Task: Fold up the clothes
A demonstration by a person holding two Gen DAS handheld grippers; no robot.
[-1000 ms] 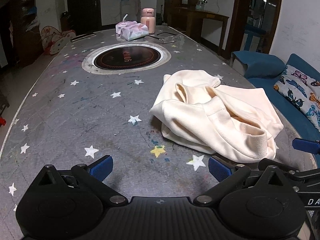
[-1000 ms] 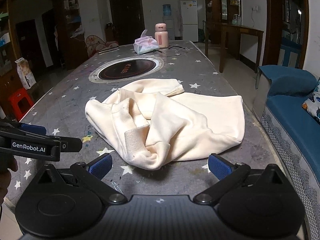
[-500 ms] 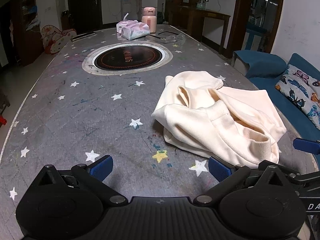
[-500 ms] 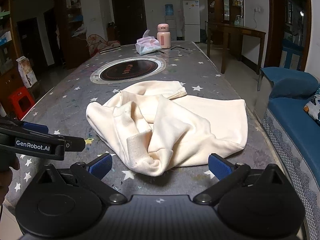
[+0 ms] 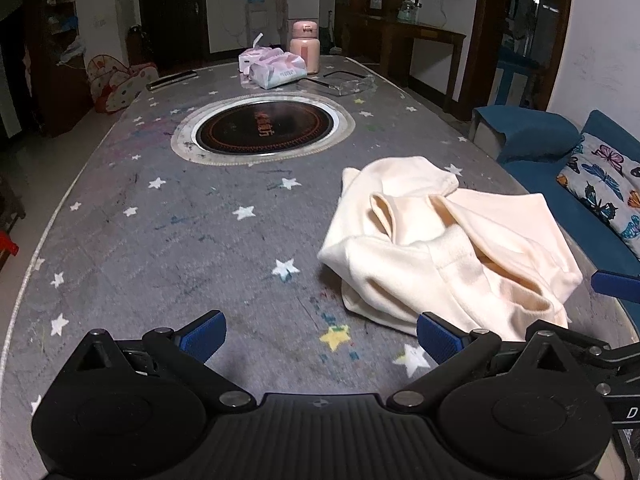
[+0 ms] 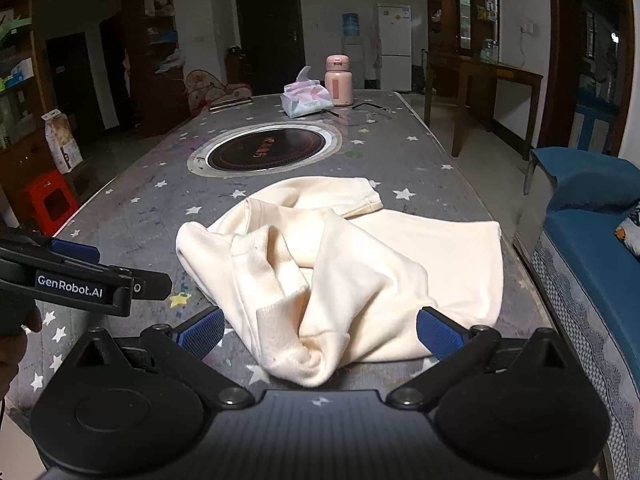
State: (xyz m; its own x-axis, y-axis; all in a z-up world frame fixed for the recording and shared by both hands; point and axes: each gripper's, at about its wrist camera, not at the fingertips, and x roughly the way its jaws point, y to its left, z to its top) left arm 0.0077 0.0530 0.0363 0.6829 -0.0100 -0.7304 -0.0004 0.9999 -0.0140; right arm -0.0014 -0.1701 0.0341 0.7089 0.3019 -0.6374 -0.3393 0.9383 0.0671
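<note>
A crumpled cream garment (image 5: 444,248) lies bunched on the grey star-patterned table (image 5: 168,248), toward its right side. In the right wrist view the garment (image 6: 352,256) lies straight ahead, its near bunched end between the fingers. My left gripper (image 5: 320,334) is open and empty above the table, its right fingertip by the garment's near edge. My right gripper (image 6: 318,326) is open and empty, hovering over the garment's near end. The left gripper also shows at the left in the right wrist view (image 6: 120,272).
A round black cooktop (image 5: 262,128) is set into the table's middle. A tissue pack (image 5: 276,70), a pink bottle (image 5: 305,46) and glasses (image 5: 348,82) stand at the far end. A blue sofa (image 6: 592,248) runs along the table's right edge.
Both grippers have drawn back and risen slightly from the garment. The garment has not moved, and both grippers stay open.
</note>
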